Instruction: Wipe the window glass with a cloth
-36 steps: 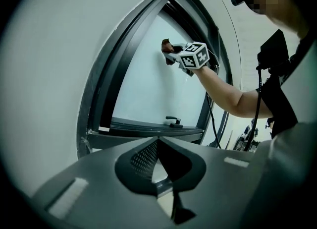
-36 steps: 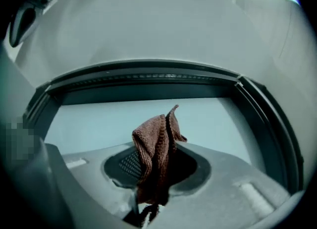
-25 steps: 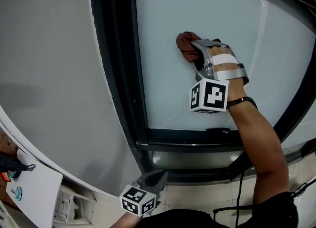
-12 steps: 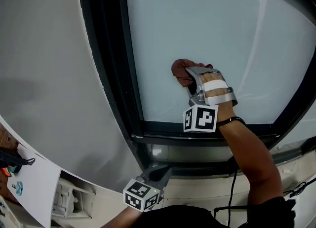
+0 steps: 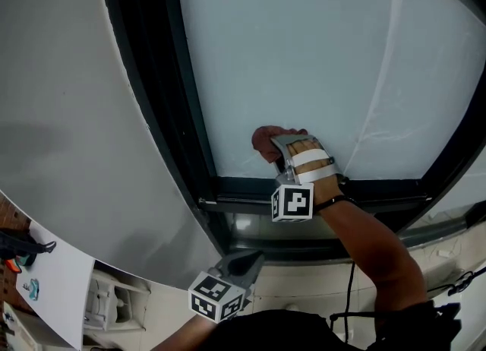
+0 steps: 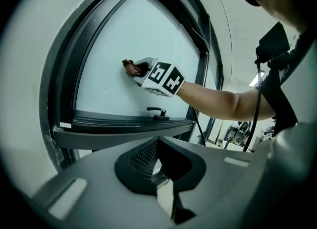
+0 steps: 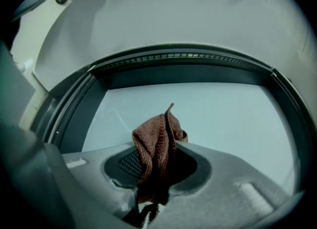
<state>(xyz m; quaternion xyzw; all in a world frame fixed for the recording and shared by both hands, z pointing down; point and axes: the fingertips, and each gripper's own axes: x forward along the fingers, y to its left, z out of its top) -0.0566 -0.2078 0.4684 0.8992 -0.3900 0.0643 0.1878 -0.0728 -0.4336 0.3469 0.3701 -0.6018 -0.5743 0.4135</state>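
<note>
The right gripper (image 5: 278, 149) has its jaws clamped on a brown cloth (image 5: 263, 141), pressed to the window glass (image 5: 304, 53) near its lower left corner, just above the frame (image 5: 319, 188), forearm stretched forward; the left gripper (image 5: 241, 261), jaws together and empty, hangs low by the body

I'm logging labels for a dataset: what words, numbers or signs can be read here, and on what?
No words or numbers can be read.
The marker cube on the right gripper and the one on the left gripper: black-and-white square patterns, no letters.
The brown knitted cloth in the right gripper: no tag shows.
The white sheet at lower left: small teal mark, too small to read.
</note>
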